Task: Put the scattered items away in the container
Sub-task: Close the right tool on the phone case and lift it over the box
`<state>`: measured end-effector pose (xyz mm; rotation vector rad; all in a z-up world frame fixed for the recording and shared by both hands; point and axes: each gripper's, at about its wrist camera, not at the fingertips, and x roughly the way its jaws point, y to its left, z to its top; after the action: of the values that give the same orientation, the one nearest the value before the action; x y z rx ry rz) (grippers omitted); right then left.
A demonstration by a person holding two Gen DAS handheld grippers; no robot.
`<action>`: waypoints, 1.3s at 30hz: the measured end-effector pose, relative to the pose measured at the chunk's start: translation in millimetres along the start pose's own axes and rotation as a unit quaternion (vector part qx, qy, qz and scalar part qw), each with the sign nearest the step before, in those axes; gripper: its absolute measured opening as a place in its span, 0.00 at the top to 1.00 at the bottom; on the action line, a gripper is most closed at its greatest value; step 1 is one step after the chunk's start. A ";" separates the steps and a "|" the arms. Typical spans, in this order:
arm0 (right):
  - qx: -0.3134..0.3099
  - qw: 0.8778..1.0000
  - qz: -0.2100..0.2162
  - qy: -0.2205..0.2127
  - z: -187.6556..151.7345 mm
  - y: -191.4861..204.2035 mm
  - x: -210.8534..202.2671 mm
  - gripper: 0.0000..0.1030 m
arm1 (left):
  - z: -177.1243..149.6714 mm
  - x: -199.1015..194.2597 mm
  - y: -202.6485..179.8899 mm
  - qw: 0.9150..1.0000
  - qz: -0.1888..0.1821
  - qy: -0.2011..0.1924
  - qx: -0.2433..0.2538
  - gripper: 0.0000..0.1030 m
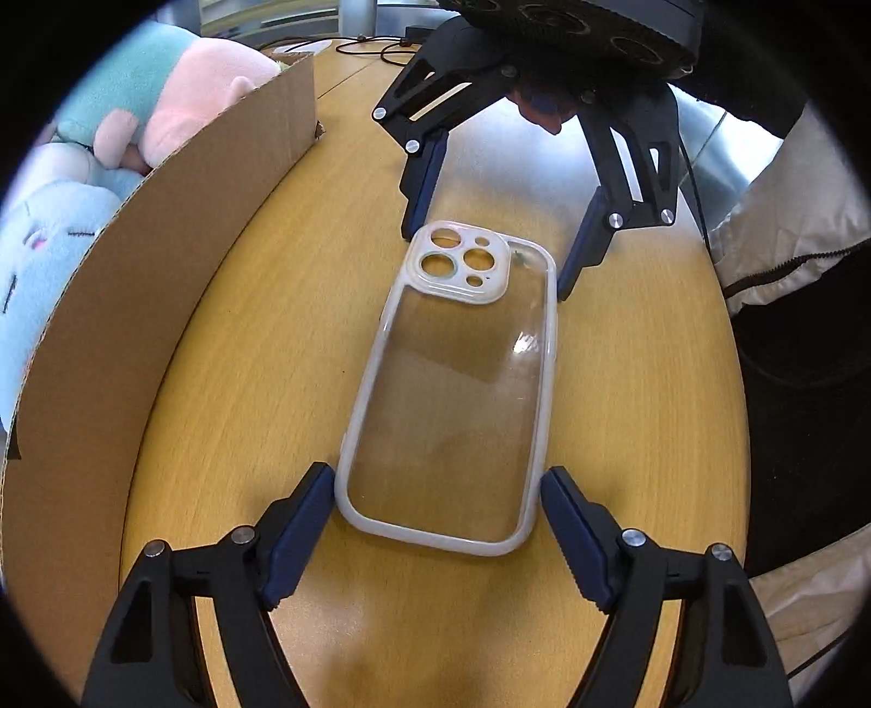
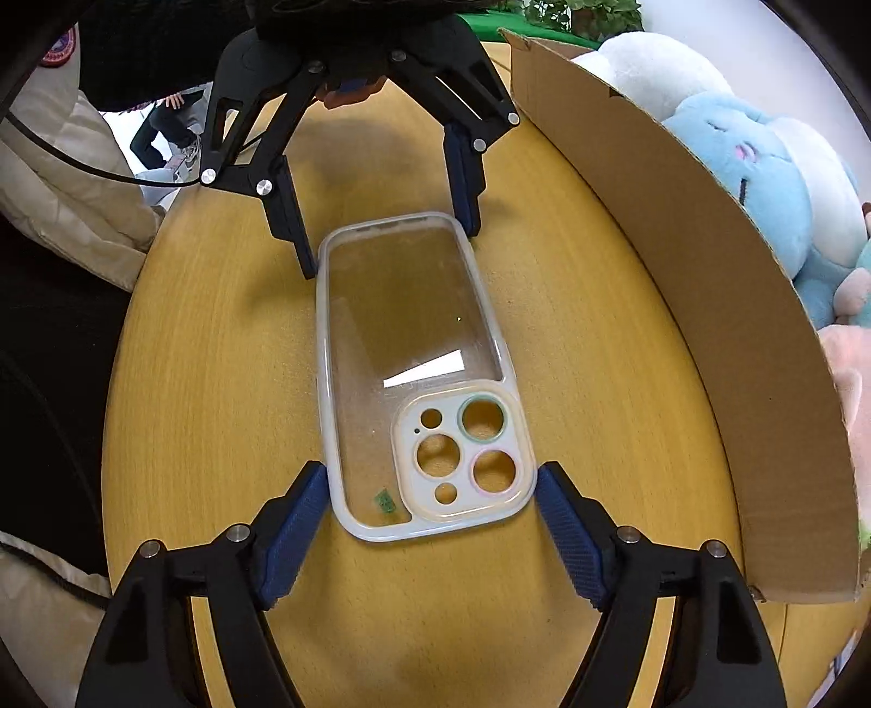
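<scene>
A clear phone case point(image 1: 452, 392) with a white rim lies flat on the wooden table point(image 1: 250, 381). My left gripper point(image 1: 438, 495) is open, its blue pads either side of the case's plain end, not pressing it. My right gripper point(image 1: 487, 256) faces it from the far end, open around the camera-hole end. In the right wrist view the case point(image 2: 419, 381) lies between my right gripper point(image 2: 433, 490) and the left gripper point(image 2: 389, 245). The cardboard box point(image 1: 163, 261) stands left of the case.
Plush toys point(image 1: 136, 109) in blue and pink fill the box, which also shows in the right wrist view point(image 2: 680, 305). A person's white jacket point(image 1: 789, 234) is at the table's edge. Cables point(image 1: 375, 46) lie at the far end.
</scene>
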<state>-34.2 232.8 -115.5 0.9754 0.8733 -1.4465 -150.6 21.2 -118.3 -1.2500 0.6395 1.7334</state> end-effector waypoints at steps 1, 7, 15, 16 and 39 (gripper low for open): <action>-0.003 1.000 0.000 0.003 -0.3 0.3 -0.4 0.21 | 0.8 -0.2 -1.5 1.000 0.002 -0.001 0.003 0.25; -0.011 1.000 -0.019 -0.004 3.7 -6.1 -24.0 0.21 | 9.7 -32.8 -3.8 0.999 0.029 -0.032 0.013 0.25; -0.069 0.991 -0.109 -0.025 47.8 -28.8 -133.2 0.21 | 42.0 -155.7 -2.7 0.985 0.142 -0.057 0.076 0.25; -0.076 0.989 -0.123 -0.028 53.0 -27.9 -151.0 0.21 | 38.0 -173.0 14.9 0.983 0.157 -0.057 0.082 0.25; -0.094 0.978 -0.184 0.032 155.6 -201.6 -169.1 0.21 | 81.6 -262.3 197.6 0.971 0.228 -0.038 0.069 0.25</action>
<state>-244.4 173.7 98.4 0.7461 1.2653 -1.6119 -333.9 -101.4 138.3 -0.9845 1.0444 2.0552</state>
